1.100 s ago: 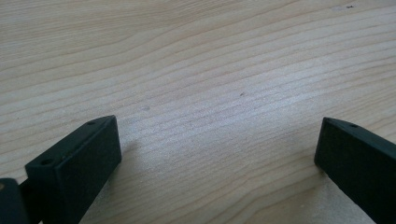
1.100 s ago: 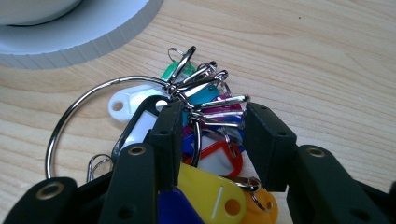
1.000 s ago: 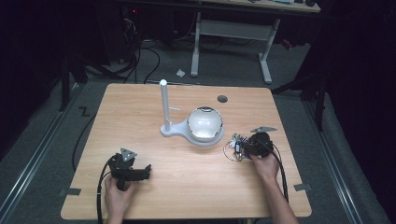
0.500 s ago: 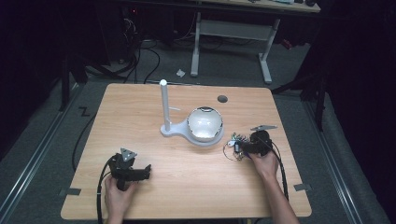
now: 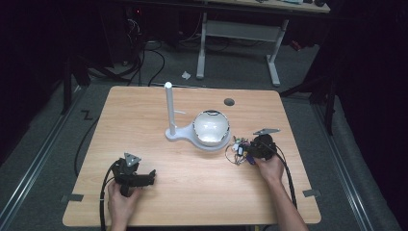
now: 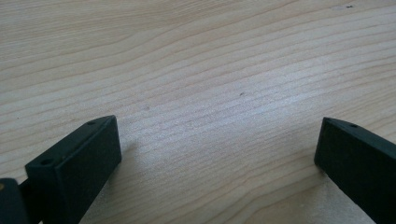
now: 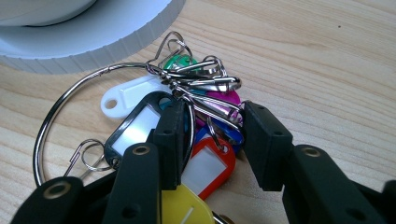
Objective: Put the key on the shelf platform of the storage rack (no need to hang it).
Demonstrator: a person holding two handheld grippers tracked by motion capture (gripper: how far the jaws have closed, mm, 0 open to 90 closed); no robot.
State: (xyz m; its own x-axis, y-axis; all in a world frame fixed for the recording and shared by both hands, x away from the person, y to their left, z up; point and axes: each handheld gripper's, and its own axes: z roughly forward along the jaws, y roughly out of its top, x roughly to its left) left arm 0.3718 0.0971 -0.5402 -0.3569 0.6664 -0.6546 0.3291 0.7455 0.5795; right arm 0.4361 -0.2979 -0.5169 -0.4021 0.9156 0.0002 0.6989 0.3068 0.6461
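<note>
A bunch of coloured key tags (image 7: 205,163) hangs on small clips from a large metal ring (image 7: 56,116), lying on the wooden table (image 5: 144,120) just right of a white stand. My right gripper (image 7: 212,126) has just been closing, and its jaws now press on the bunch from both sides. From above, the right gripper (image 5: 248,151) points left at the key tags (image 5: 239,150). My left gripper (image 6: 217,140) rests open over bare wood, nothing between its jaws. In the high view the left gripper (image 5: 151,175) sits near the front left.
The white stand has a round base (image 7: 93,32) carrying a shiny dome (image 5: 210,127) and a tall post (image 5: 169,108). A round hole (image 5: 229,102) sits near the table's far edge. Cables trail off the front from both grippers. Beyond stands another desk's frame (image 5: 240,29).
</note>
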